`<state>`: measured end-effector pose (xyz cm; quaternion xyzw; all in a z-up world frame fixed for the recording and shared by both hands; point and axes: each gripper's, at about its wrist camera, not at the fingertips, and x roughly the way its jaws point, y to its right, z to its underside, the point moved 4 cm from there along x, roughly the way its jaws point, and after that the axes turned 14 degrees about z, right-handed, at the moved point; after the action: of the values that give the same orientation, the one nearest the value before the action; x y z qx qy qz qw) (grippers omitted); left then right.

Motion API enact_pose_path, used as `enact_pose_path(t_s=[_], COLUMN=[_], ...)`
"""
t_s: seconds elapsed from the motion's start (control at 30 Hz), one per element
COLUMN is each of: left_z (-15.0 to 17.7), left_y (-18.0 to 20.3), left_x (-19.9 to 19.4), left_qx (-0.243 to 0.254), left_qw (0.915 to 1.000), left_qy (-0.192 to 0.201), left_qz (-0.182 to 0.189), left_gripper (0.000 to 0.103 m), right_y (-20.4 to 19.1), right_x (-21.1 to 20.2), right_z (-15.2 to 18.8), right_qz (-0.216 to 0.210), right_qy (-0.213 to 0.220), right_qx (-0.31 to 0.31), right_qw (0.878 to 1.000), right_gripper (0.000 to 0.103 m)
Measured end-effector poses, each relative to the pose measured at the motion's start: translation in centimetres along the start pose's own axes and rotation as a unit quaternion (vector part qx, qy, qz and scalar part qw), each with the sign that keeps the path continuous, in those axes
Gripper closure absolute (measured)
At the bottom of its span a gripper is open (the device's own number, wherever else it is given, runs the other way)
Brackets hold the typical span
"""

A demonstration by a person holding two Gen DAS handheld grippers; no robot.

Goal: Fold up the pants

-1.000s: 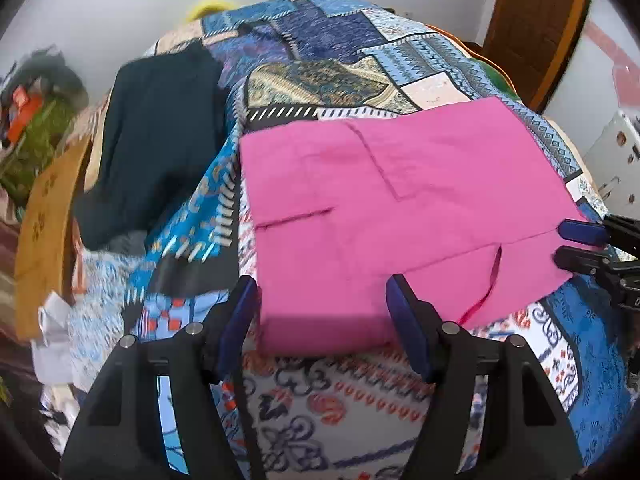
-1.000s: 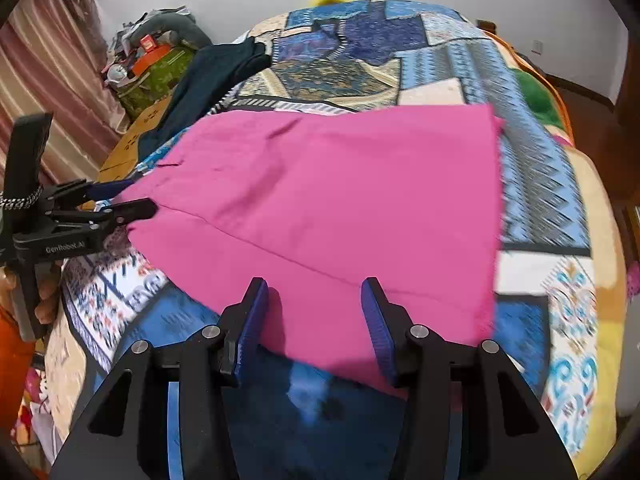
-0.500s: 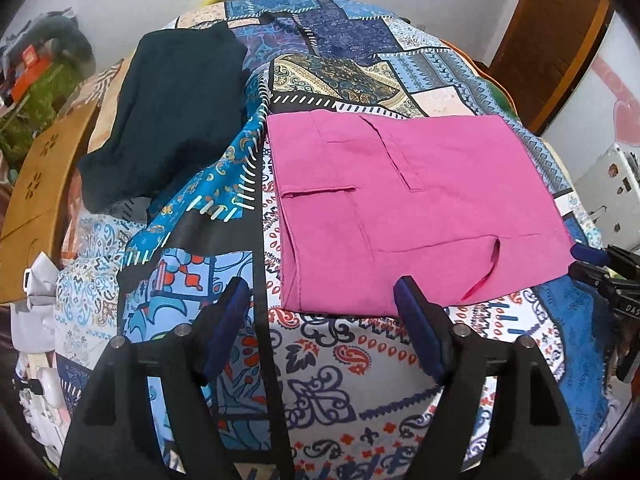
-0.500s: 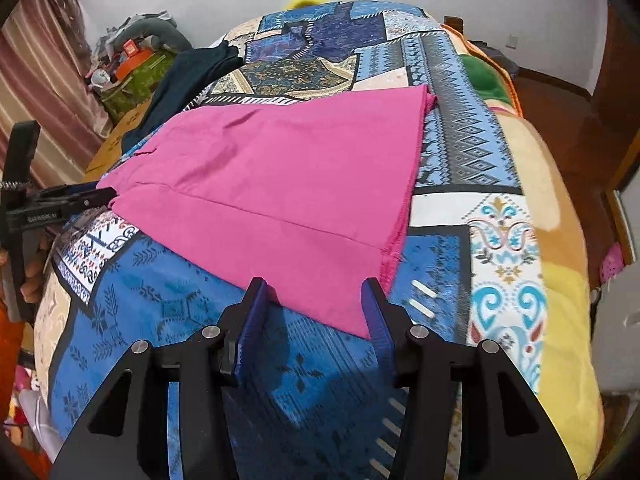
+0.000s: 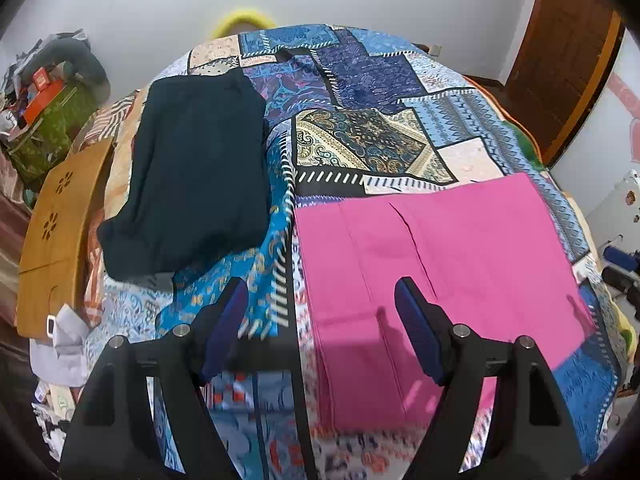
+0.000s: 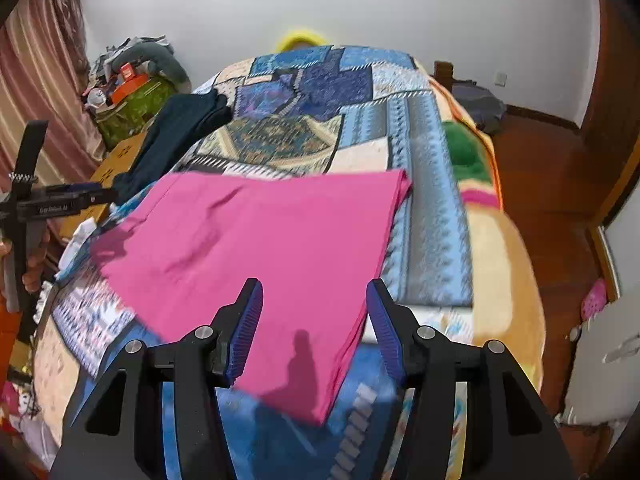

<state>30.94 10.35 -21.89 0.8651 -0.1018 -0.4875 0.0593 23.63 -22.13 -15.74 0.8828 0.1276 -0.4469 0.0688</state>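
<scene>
On the patchwork bedspread [image 5: 360, 140], a dark folded garment [image 5: 192, 168] lies at ten o'clock. The folded pink cotton pants [image 5: 440, 264] lie flat, long axis left to right. The left tool [image 5: 320, 332], empty and open, hovers at their left end; the right tool [image 6: 314, 330], jaws just widening, empty, hovers at their right corner.

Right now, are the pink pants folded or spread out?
Folded: the pink pants lie as a flat rectangle on the bedspread, layered edges stacked at one end.
</scene>
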Motion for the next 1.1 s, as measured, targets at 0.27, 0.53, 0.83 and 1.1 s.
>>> enact_pose_path(t_s=[0.27, 0.53, 0.83, 1.1], left_z=[-2.3, -3.5, -3.6, -2.8], left_y=[-1.5, -3.1, -3.7, -4.4], left_x=[3.8, 7.4, 9.1, 8.6], left_qx=[-0.004, -0.025, -0.03, -0.001], left_qw=[0.9998, 0.9987, 0.9982, 0.9964], left_qy=[-0.013, -0.044, -0.052, -0.032], left_qz=[-0.01, -0.004, -0.007, -0.079], left_gripper=[0.027, 0.027, 0.055, 0.091], right_y=[2.2, 4.3, 4.5, 2.8], right_x=[4.4, 10.0, 16.2, 16.5], right_z=[-3.7, -6.9, -8.1, -7.6], right_qz=[0.021, 0.055, 0.061, 0.063], right_qy=[-0.004, -0.024, -0.069, -0.068], right_qx=[0.008, 0.016, -0.005, -0.058], right_qw=[1.0, 0.998, 0.996, 0.994], right_gripper=[0.053, 0.053, 0.054, 0.094])
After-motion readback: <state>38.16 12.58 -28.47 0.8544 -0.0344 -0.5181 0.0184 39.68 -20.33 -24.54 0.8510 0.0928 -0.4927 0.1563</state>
